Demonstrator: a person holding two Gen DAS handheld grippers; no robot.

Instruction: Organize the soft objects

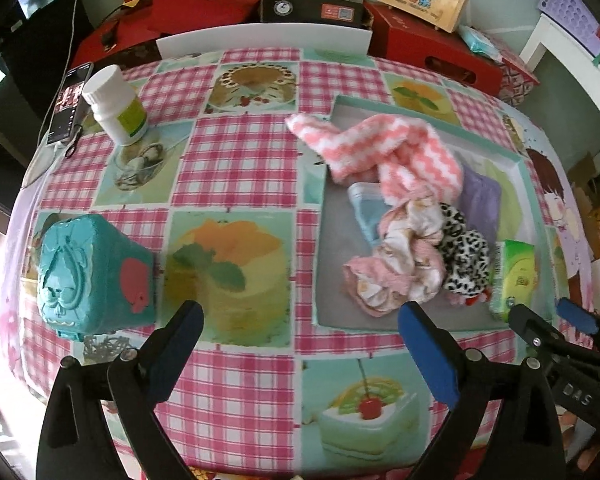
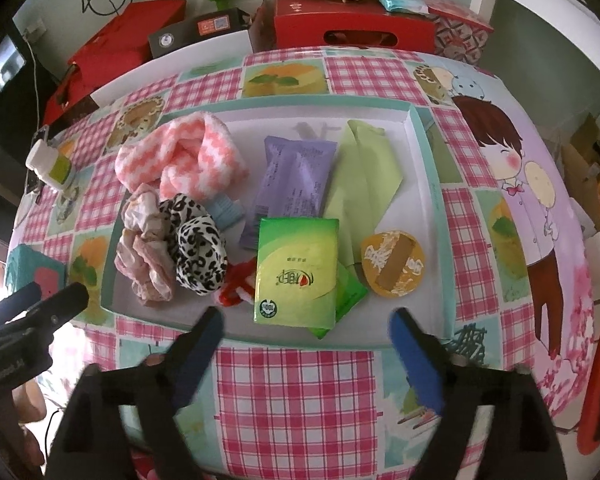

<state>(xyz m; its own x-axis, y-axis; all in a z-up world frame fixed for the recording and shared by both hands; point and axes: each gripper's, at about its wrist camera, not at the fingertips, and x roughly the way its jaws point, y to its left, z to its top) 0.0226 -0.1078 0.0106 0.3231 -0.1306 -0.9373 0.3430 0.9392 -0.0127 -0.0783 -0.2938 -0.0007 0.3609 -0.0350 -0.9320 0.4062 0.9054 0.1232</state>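
A shallow teal-rimmed tray (image 1: 420,114) (image 2: 416,152) holds the soft things. A pink-and-white zigzag fluffy sock (image 1: 384,148) (image 2: 188,156) hangs over its far left rim. In front of it lie a pink scrunchie (image 1: 392,264) (image 2: 144,256) and a leopard scrunchie (image 1: 464,252) (image 2: 200,248). A purple packet (image 2: 296,176), a light green cloth (image 2: 360,172) and a green tissue pack (image 2: 296,272) lie further right. My left gripper (image 1: 300,308) is open and empty above the tablecloth, left of the tray's near corner. My right gripper (image 2: 307,316) is open and empty over the tray's near rim.
A teal embossed box (image 1: 96,276) sits near left, with a white bottle (image 1: 116,104) and a phone (image 1: 70,100) at far left. Red boxes (image 1: 432,52) line the table's back edge. A round yellow lidded cup (image 2: 392,264) lies in the tray's near right.
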